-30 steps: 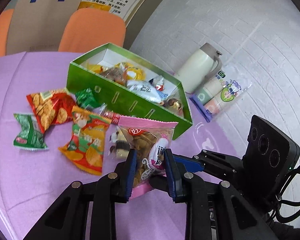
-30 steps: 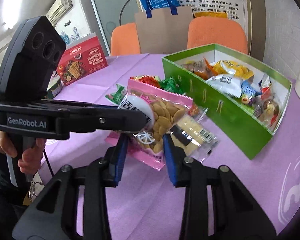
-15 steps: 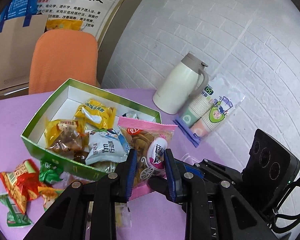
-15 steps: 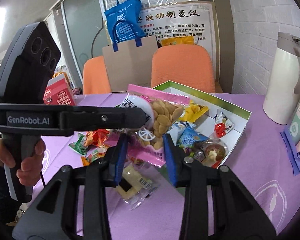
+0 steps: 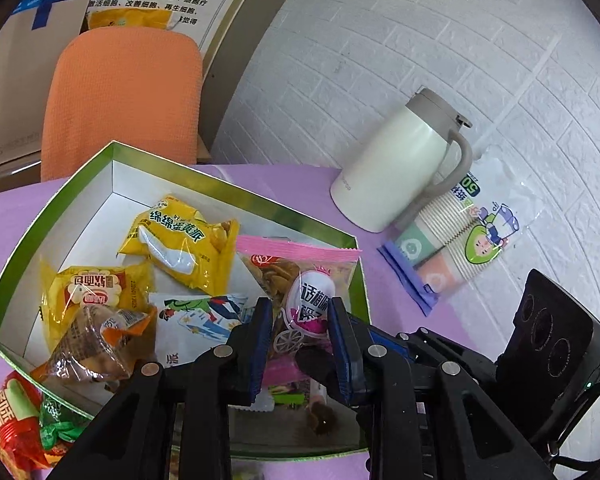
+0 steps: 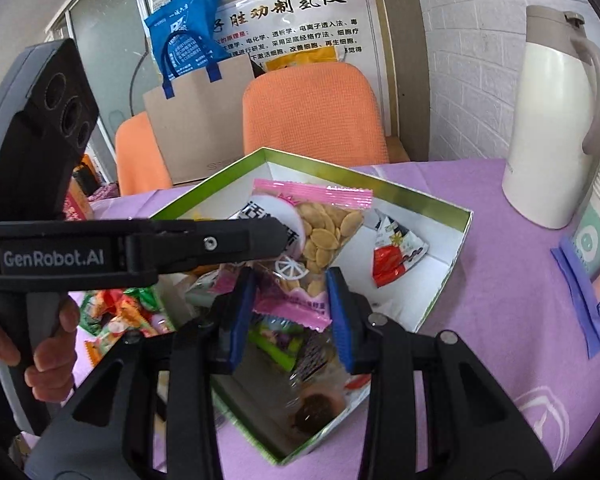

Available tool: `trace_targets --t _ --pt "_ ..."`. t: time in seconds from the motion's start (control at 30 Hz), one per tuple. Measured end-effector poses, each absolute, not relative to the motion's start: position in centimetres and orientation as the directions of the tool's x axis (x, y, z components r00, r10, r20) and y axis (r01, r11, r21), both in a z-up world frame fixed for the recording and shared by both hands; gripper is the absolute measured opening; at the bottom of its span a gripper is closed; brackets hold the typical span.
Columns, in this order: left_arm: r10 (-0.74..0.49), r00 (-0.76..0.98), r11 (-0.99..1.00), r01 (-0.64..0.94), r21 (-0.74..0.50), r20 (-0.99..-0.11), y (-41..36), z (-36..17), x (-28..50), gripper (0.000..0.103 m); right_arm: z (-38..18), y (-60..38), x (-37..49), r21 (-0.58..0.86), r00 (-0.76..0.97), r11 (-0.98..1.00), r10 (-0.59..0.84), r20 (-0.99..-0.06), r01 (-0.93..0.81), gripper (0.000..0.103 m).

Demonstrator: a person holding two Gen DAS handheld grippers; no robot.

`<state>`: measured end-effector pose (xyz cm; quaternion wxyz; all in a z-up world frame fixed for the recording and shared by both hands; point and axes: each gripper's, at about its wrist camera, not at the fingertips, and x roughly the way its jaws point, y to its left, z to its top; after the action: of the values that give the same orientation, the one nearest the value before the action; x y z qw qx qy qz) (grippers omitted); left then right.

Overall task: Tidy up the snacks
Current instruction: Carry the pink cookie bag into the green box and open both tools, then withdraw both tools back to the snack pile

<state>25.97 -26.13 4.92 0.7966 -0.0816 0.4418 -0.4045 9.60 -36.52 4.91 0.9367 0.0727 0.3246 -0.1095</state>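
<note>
Step in hand: dropping the pink snack bag [image 5: 300,280] into the green box [image 5: 60,216]. Both tongs grip it: left tongs [image 5: 300,336] closed on its lower middle, right tongs [image 6: 290,304] pinching the bottom seam. The bag hangs upright above the box's right end, over the packets already inside, clear of the counter [image 6: 500,280]. More packets [image 5: 12,420] are left outside on the left. Next, probably: lower it into the free corner, open both tongs, avoid snagging the box wall. Thermos [image 5: 396,168] stands well apart.
</note>
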Motion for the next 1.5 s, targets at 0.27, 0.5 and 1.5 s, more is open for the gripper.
trace_targets --t 0.27,0.5,1.5 --pt "-0.655 0.34 0.73 0.516 -0.449 -0.674 -24.1 4.2 25.7 0.072 4.3 -36.5 9.1 -0.033 0.748 0.956 -0.248 -0.616 0.29 0.077" --pt "-0.584 0.415 0.789 0.491 -0.369 -0.698 -22.3 5.7 23.9 0.083 5.1 -34.6 7.4 -0.081 0.761 0.966 -0.243 -0.601 0.244 0.082" --pt "-0.476 0.518 0.879 0.313 -0.36 -0.711 -7.4 2.7 12.6 0.085 0.1 -24.5 4.1 -0.069 0.663 0.996 -0.016 -0.748 -0.053 0.095"
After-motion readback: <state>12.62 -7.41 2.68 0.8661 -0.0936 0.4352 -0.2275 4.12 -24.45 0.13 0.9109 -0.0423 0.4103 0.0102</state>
